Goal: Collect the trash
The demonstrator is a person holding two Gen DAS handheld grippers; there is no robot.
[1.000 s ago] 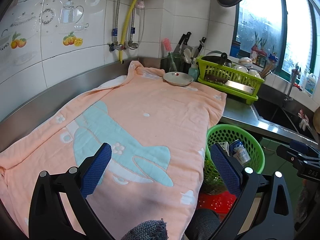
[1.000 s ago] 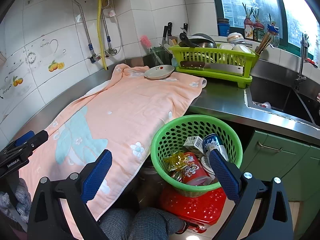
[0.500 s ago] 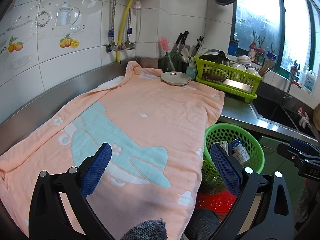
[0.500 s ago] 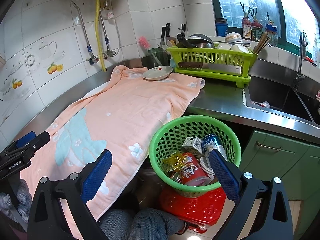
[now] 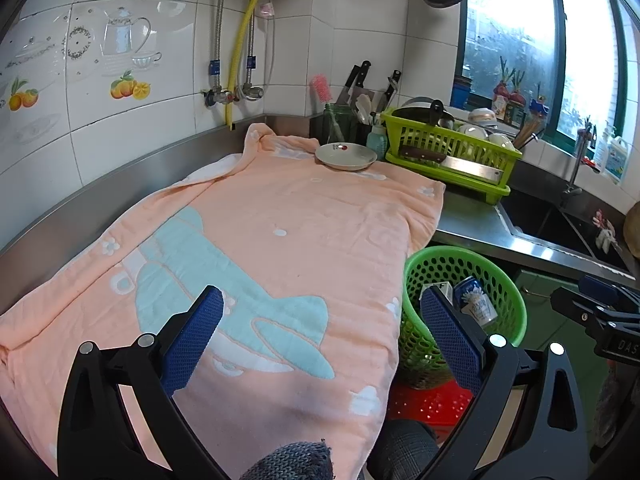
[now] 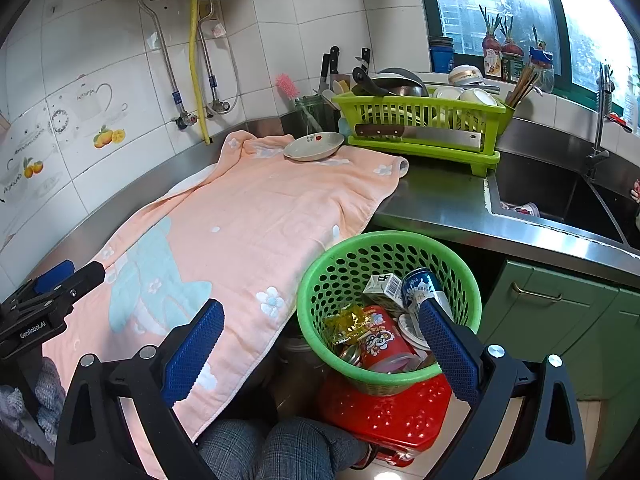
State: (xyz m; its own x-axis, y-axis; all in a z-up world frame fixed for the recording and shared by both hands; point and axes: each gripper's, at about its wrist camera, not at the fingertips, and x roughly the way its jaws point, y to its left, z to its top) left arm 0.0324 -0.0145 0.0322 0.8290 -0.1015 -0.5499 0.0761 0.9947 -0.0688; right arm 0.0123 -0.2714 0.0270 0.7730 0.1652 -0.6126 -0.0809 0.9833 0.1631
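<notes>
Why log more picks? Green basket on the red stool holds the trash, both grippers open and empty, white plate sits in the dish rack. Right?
One error: the white plate is not in the dish rack; the right wrist view shows it on the peach towel, beside the rack. The rest holds: green basket on the red stool holds the trash, left gripper and right gripper open and empty.

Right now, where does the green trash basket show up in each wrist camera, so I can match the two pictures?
Left wrist: the green trash basket sits lower right, just past the towel's edge, partly behind the right finger.
Right wrist: the green trash basket sits lower centre, its trash in plain view, on a red stool.
Shared landmark: the white plate on the peach towel's far end.
</notes>
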